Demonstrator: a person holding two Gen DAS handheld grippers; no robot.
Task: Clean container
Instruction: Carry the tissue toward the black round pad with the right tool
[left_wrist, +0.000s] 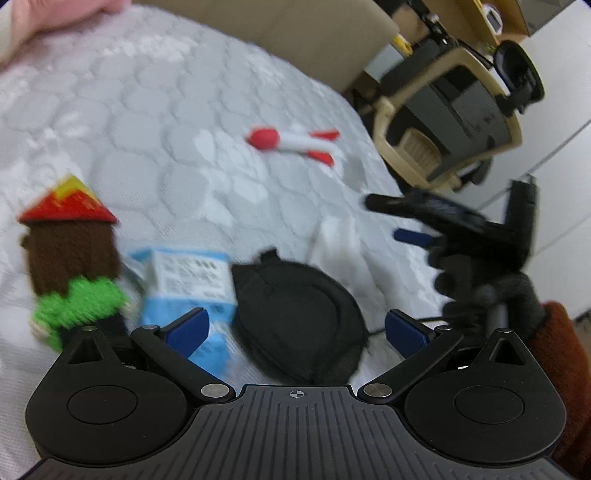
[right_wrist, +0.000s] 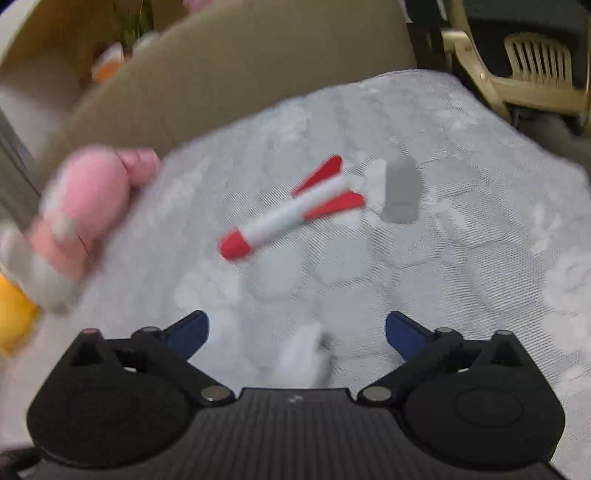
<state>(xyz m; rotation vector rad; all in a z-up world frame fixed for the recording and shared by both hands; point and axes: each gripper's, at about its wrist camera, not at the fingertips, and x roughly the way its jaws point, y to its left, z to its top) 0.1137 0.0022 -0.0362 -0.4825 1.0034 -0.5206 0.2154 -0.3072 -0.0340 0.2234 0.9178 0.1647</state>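
On a white quilted mattress (left_wrist: 155, 122) lie a red and white toy rocket (left_wrist: 293, 142), a black round pouch (left_wrist: 299, 314), a light blue carton (left_wrist: 192, 288) and a knitted house toy (left_wrist: 70, 254) with a red roof. My left gripper (left_wrist: 295, 330) is open, with the pouch and the carton between and just ahead of its fingers. My right gripper (right_wrist: 297, 330) is open and empty above the mattress (right_wrist: 461, 258); it also shows at the right of the left wrist view (left_wrist: 402, 221). The rocket (right_wrist: 291, 210) lies ahead of it. Both views are blurred.
A pink plush toy (right_wrist: 88, 206) and something yellow (right_wrist: 11, 314) lie at the left. A small grey block (right_wrist: 400, 192) stands right of the rocket. A beige headboard (right_wrist: 229, 77) runs behind. A beige plastic chair (left_wrist: 447, 122) stands beyond the mattress's right edge.
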